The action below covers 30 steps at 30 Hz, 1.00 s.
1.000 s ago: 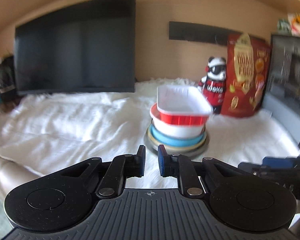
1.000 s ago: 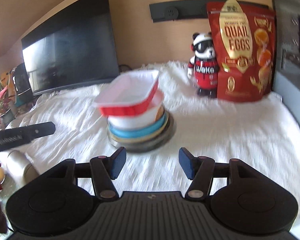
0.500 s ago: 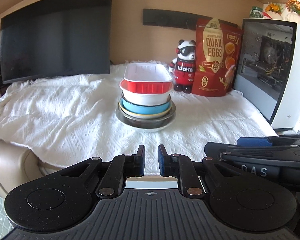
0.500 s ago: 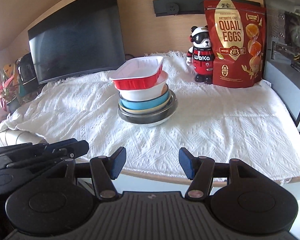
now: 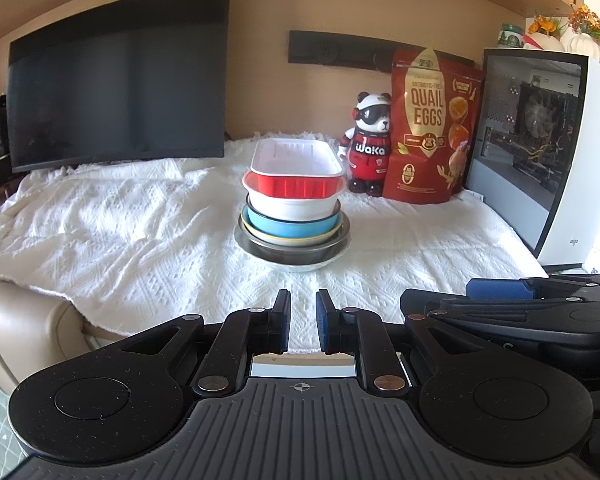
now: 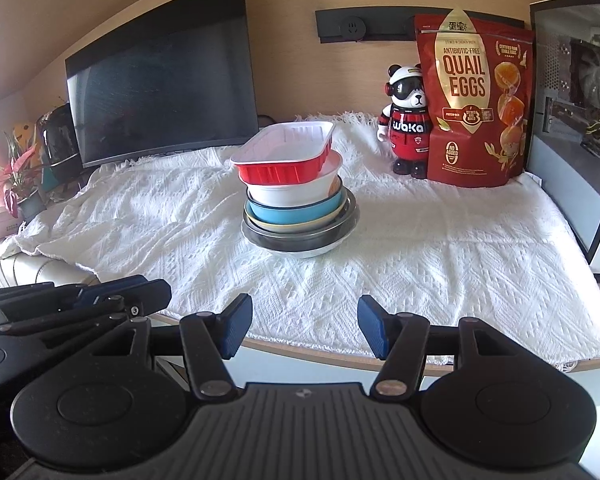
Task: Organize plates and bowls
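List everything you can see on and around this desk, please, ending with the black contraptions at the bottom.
red foil tray: one, red outside, white inside, top of the stack
white bowl: one, under the tray
blue bowl: one, under the white bowl
steel bowl: one, silver, bottom of the stack
white cloth: one, covering the desk
monitor: one, black, back left
panda figure: one, red outfit, right of the stack
quail egg bag: one, red, beside the panda
computer case: one, white, far right
potted plant: one, reddish leaves, far left
left tool: one, black, nearly closed, empty
right tool: one, black, open, empty
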Each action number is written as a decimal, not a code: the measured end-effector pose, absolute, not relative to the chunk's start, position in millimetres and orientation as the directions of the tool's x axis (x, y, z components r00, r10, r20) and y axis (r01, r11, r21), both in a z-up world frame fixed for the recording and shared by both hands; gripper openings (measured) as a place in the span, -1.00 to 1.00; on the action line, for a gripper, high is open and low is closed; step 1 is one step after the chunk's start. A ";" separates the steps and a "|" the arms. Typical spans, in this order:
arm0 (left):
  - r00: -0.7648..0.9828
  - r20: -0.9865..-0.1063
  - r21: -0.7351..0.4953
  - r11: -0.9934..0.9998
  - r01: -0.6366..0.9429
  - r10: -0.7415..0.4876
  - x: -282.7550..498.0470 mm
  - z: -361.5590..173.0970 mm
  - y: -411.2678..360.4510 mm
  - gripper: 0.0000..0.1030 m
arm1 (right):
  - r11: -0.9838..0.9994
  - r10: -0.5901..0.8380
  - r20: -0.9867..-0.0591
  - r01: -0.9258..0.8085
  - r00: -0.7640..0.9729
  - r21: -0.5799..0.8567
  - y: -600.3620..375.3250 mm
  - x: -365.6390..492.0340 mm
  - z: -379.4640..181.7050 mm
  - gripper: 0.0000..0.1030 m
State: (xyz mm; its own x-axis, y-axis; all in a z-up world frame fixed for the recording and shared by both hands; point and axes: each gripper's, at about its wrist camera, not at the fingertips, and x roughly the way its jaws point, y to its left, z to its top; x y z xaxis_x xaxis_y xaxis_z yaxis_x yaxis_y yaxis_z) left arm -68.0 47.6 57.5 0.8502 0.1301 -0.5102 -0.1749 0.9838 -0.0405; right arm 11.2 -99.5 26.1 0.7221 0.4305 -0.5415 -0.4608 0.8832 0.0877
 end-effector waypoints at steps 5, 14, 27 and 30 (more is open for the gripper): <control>0.848 -0.514 -0.044 0.983 -0.178 0.130 -68.7 56.9 48.2 -0.68 | 0.883 0.433 -0.539 -0.460 0.723 0.093 -100.5 11.8 26.8 0.14; 0.846 -0.519 -0.049 0.983 -0.177 0.126 -68.8 56.1 52.1 -0.68 | 0.881 0.434 -0.541 -0.464 0.720 0.090 -98.4 11.5 26.9 0.14; 0.845 -0.519 -0.051 0.983 -0.179 0.127 -70.2 56.4 51.8 -0.68 | 0.884 0.430 -0.541 -0.460 0.723 0.087 -98.8 9.0 25.4 0.14; 0.845 -0.519 -0.052 0.983 -0.179 0.127 -70.9 56.4 52.0 -0.68 | 0.883 0.431 -0.540 -0.462 0.723 0.085 -98.8 8.1 25.5 0.14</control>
